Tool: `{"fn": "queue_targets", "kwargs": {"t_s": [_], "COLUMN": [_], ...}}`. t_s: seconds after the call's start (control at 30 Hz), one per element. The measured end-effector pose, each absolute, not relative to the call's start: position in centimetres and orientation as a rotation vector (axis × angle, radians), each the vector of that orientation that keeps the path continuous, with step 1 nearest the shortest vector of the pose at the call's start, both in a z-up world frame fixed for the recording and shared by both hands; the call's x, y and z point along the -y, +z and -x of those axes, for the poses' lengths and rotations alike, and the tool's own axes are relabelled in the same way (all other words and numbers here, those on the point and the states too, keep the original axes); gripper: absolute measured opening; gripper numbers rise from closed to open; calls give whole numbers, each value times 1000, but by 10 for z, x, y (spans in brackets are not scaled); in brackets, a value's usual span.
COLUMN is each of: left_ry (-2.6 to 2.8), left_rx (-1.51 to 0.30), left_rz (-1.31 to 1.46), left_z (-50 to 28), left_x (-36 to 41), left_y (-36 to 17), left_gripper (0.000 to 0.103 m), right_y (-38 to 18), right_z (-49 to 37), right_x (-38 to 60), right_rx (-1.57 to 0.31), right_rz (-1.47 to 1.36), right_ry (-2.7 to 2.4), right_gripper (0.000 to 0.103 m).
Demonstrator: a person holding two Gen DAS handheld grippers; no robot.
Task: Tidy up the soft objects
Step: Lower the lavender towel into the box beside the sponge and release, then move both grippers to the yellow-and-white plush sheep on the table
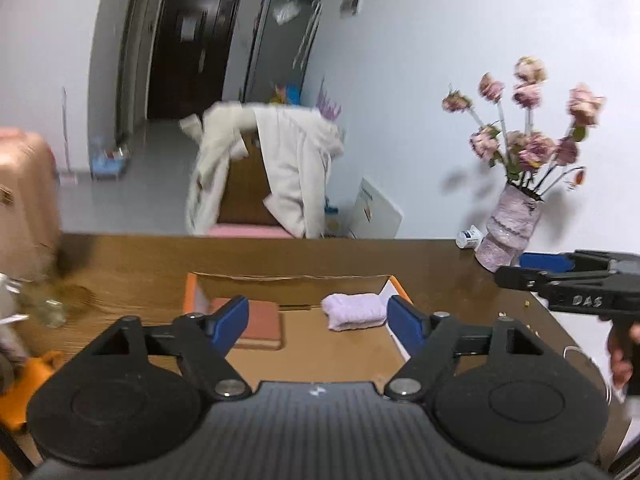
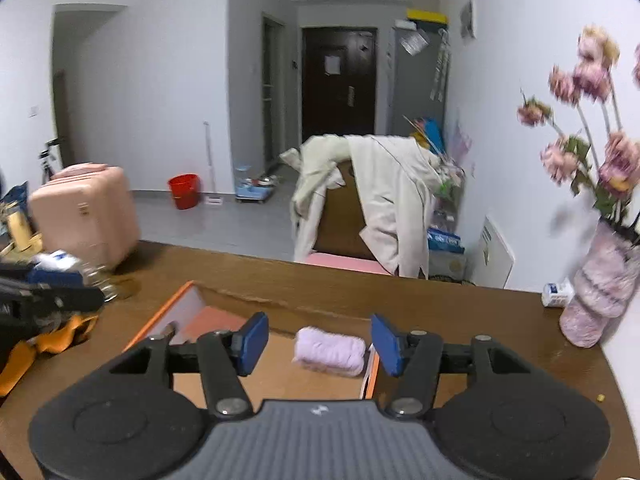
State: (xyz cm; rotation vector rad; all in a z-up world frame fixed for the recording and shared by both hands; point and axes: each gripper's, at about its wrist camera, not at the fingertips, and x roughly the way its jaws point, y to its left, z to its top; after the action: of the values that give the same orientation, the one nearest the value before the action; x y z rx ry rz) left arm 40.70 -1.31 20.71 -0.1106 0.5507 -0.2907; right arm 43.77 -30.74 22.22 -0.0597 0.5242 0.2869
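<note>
An open cardboard box point(image 1: 288, 278) with orange edges lies on the brown table. Inside it lie a folded salmon-pink cloth point(image 1: 262, 326) at the left and a rolled lilac towel point(image 1: 354, 311) at the right. My left gripper point(image 1: 318, 320) is open and empty, hovering above the box's near side. In the right wrist view the lilac towel point(image 2: 330, 351) lies between and beyond my open, empty right gripper point(image 2: 320, 342), with the salmon cloth point(image 2: 212, 320) to the left. The right gripper also shows at the right edge of the left wrist view point(image 1: 516, 276).
A vase of pink flowers point(image 1: 510, 228) and a small white bottle point(image 1: 470, 237) stand at the table's right back. An orange cloth point(image 2: 52, 338) and clutter lie at the left. Behind the table stands a chair with a white coat point(image 1: 288, 168) and a pink suitcase point(image 2: 86, 214).
</note>
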Motion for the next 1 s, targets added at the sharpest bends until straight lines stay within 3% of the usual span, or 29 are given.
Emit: {"fn": "queue_targets", "kwargs": {"t_s": [0.3, 0.7, 1.0], "left_ry": [-286, -284, -222], "left_rx": [-419, -340, -379], "left_rz": [20, 18, 55], "left_z": [-261, -111, -72], "left_x": [-13, -42, -51], "left_y": [210, 90, 47], "left_gripper": [93, 100, 101], "right_y": [224, 117, 45], "right_z": [-292, -129, -85], "right_x": [303, 272, 251], "right_rx": [-391, -243, -353], "right_rz": [25, 12, -17], "right_ry": [366, 415, 398], "right_gripper": [72, 83, 84]}}
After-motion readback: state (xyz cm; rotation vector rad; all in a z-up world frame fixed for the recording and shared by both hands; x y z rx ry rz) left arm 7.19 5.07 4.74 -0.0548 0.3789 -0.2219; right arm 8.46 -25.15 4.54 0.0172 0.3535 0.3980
